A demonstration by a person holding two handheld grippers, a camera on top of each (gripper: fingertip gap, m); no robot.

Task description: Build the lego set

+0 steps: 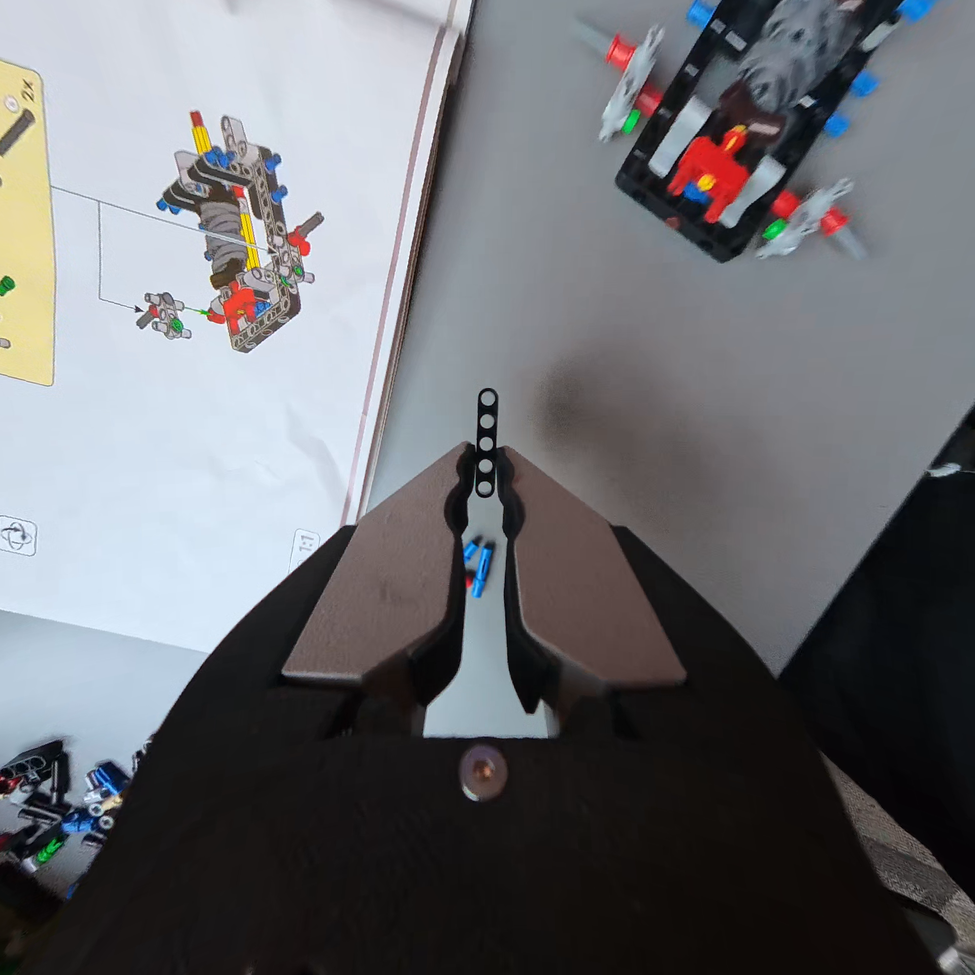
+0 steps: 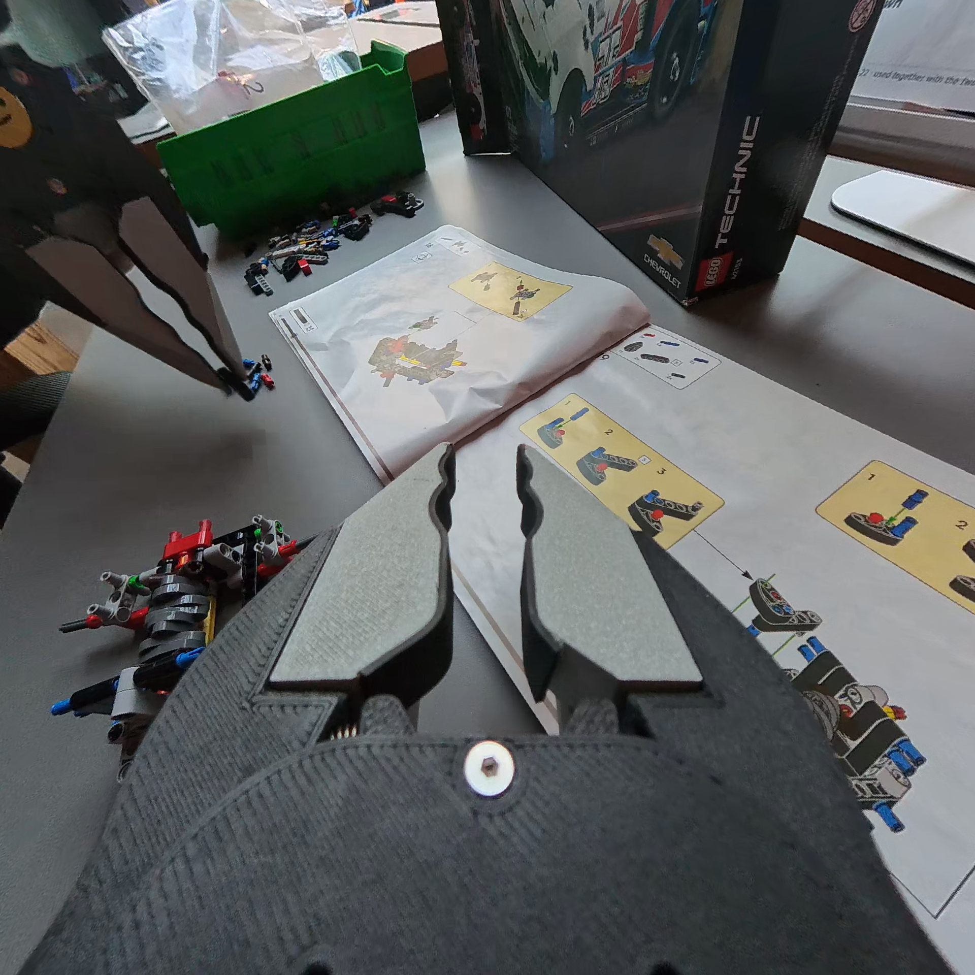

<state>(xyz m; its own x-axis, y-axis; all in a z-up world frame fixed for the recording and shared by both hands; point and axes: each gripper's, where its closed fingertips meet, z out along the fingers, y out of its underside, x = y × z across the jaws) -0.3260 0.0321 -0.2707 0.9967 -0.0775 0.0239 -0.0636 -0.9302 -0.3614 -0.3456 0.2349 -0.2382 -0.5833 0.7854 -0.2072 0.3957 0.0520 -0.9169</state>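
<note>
Left gripper [image 1: 486,453] pinches a black beam [image 1: 486,442] with five holes between its fingertips; the beam stands upright in the left wrist view, its top three holes clear above the tips. Below the closed fingers, blue pins [image 1: 479,565] lie on the grey table [image 1: 686,327], seen through the gap between the fingers. The manual [image 1: 211,422] lies open to the left of the gripper, its page showing a drawn assembly. The build [image 1: 738,121], a black frame with grey, red and blue parts, sits on the table up and to the right, well apart from the beam; it is blurred here. Loose parts [image 1: 53,807] lie at lower left. Right gripper [image 2: 485,459] is spread, nothing between its fingers, and hangs over the near edge of the manual [image 2: 475,343]. In the right wrist view the build [image 2: 174,596] lies just left of this gripper, partly hidden behind it. Farther off, the left gripper [image 2: 235,382] points down at the table with the pins [image 2: 258,372] just beside its tips. Behind them: a scatter of parts [image 2: 327,237], a green bin [image 2: 295,153] with a clear bag [image 2: 221,58] in it, and the set's box [image 2: 659,132] standing upright past the manual.
</note>
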